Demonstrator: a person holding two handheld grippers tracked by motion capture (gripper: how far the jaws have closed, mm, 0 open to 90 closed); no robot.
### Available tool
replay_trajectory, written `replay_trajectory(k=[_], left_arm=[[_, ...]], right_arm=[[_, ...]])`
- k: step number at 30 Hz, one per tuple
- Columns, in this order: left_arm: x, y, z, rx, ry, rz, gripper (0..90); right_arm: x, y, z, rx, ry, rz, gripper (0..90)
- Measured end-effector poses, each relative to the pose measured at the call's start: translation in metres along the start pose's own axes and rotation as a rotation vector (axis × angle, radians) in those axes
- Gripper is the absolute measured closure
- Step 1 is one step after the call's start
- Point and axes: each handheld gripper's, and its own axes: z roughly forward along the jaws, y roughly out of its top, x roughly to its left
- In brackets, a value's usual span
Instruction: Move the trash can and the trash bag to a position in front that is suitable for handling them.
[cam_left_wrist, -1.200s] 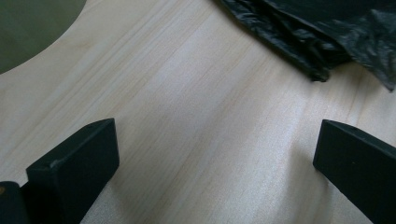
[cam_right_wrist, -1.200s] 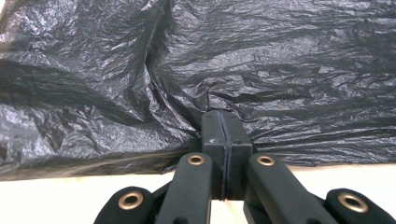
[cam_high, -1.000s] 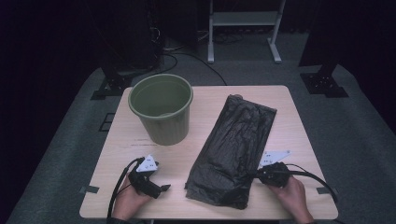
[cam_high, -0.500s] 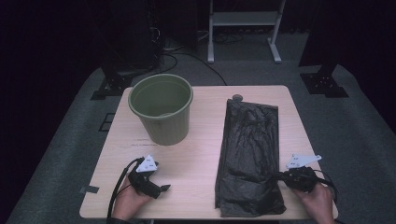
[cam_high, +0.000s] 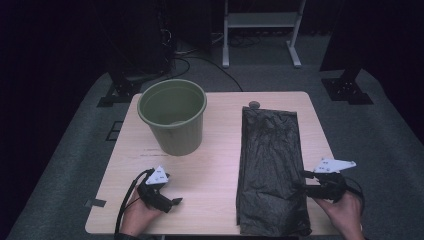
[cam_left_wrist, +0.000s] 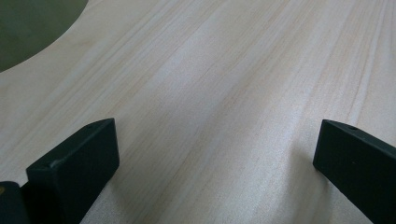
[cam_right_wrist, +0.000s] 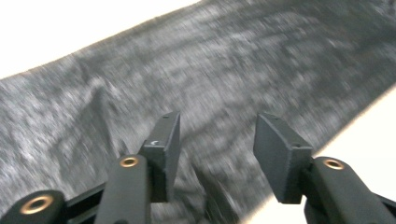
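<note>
A black plastic bag (cam_high: 272, 165) lies flat and lengthwise on the right half of the wooden table (cam_high: 220, 165). A green bucket (cam_high: 172, 117) stands upright on the left, empty as far as I can see. My right gripper (cam_high: 301, 181) is at the bag's near right edge, pointing left over it. In the right gripper view its jaws (cam_right_wrist: 217, 126) have just been opening and hover apart over the crinkled bag (cam_right_wrist: 140, 93), pressing nothing. My left gripper (cam_high: 174, 201) rests near the front left edge, jaws wide open (cam_left_wrist: 215, 140) over bare wood.
A small dark round object (cam_high: 254, 105) sits at the bag's far end near the table's back edge. Beyond the table are grey carpet, black stands (cam_high: 345, 85), cables and a white frame (cam_high: 260, 20). Bare wood lies between bucket and bag.
The right hand has moved right, dragging the bag's near end so the bag now lies straight. Its jaws have then opened and let go. The left hand has not moved.
</note>
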Motion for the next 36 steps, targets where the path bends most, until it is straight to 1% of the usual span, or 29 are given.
replay_trajectory(k=[1,3,4,7,8,10,11,12,13,14,15,16,17,18,19,20,22,23,24,25,26,27,28,29,31,32,34,36], left_arm=[[0.000,0.000,0.000,0.001,0.001,0.000,0.0],[0.000,0.000,0.000,0.001,0.001,0.000,0.0],[0.000,0.000,0.000,0.000,0.001,0.000,0.0],[0.000,0.000,0.000,0.000,0.001,-0.001,0.0],[0.000,0.000,0.000,0.001,0.001,-0.001,0.0],[0.000,0.000,0.000,0.000,0.001,-0.001,0.0],[0.000,0.000,0.000,0.000,0.001,-0.001,0.0],[0.000,0.000,0.000,0.000,0.001,-0.002,0.0],[0.000,0.000,0.000,0.000,0.001,-0.002,0.0],[0.000,0.000,0.000,0.000,0.001,-0.002,0.0],[0.000,0.000,0.000,0.000,0.001,-0.002,0.0],[0.000,0.000,0.000,0.000,0.001,-0.001,0.0],[0.000,0.000,0.000,0.000,0.001,-0.002,0.0],[0.000,0.000,0.000,-0.001,0.001,-0.002,0.0],[0.000,0.000,0.000,-0.002,0.002,-0.003,0.0],[0.000,0.000,0.000,-0.002,0.002,-0.003,0.0],[0.000,0.000,0.000,-0.002,0.001,-0.003,0.0],[0.000,0.000,0.000,-0.002,0.001,-0.003,0.0],[0.000,0.000,0.000,-0.002,0.001,-0.003,0.0],[0.000,0.000,0.000,-0.002,0.001,-0.003,0.0],[0.000,0.000,0.000,0.001,0.001,-0.001,0.0],[0.000,0.000,0.000,0.001,0.001,-0.001,0.0],[0.000,0.000,0.000,0.000,0.001,-0.001,0.0],[0.000,0.000,0.000,0.000,0.001,-0.001,0.0],[0.000,0.000,0.000,0.000,0.001,-0.001,0.0],[0.000,0.000,0.000,0.000,0.001,-0.002,0.0],[0.000,0.000,0.000,0.000,0.001,-0.002,0.0],[0.000,0.000,0.000,0.000,0.001,-0.001,0.0]], right_arm=[[0.005,0.011,0.006,-0.003,-0.004,-0.012,44.5],[0.010,0.022,0.013,0.005,0.010,-0.017,41.9],[0.010,0.022,0.013,0.005,0.010,-0.017,41.9],[0.018,0.041,0.025,0.008,0.015,-0.040,39.8],[0.020,0.045,0.027,-0.001,0.017,-0.041,39.8],[0.025,0.061,0.039,-0.014,0.033,-0.041,39.9],[0.025,0.061,0.039,-0.014,0.033,-0.041,39.9],[0.028,0.073,0.050,-0.012,0.040,-0.054,39.9],[0.028,0.073,0.050,-0.012,0.040,-0.054,39.9],[0.032,0.081,0.057,-0.012,0.045,-0.062,40.3],[0.032,0.081,0.057,-0.012,0.045,-0.062,40.3],[0.035,0.090,0.065,-0.014,0.048,-0.068,40.5],[0.035,0.090,0.065,-0.014,0.048,-0.068,40.5],[0.037,0.097,0.074,-0.013,0.059,-0.062,40.5],[0.039,0.099,0.079,-0.014,0.063,-0.062,40.6],[0.039,0.099,0.079,-0.014,0.063,-0.062,40.6],[0.041,0.102,0.089,-0.012,0.075,-0.058,41.0],[0.042,0.103,0.097,0.000,0.071,-0.060,41.0],[0.043,0.102,0.108,0.010,0.071,-0.057,41.1],[0.043,0.102,0.108,0.010,0.071,-0.057,41.1],[0.044,0.100,0.119,0.014,0.073,-0.053,41.2],[0.044,0.100,0.119,0.014,0.073,-0.053,41.2],[0.044,0.098,0.128,0.023,0.069,-0.052,41.2],[0.044,0.098,0.128,0.023,0.069,-0.052,41.2],[0.045,0.096,0.139,0.039,0.074,-0.048,41.1],[0.046,0.095,0.146,0.052,0.068,-0.052,41.0],[0.046,0.095,0.148,0.050,0.074,-0.053,41.1],[0.046,0.092,0.154,0.064,0.060,-0.050,43.0]])
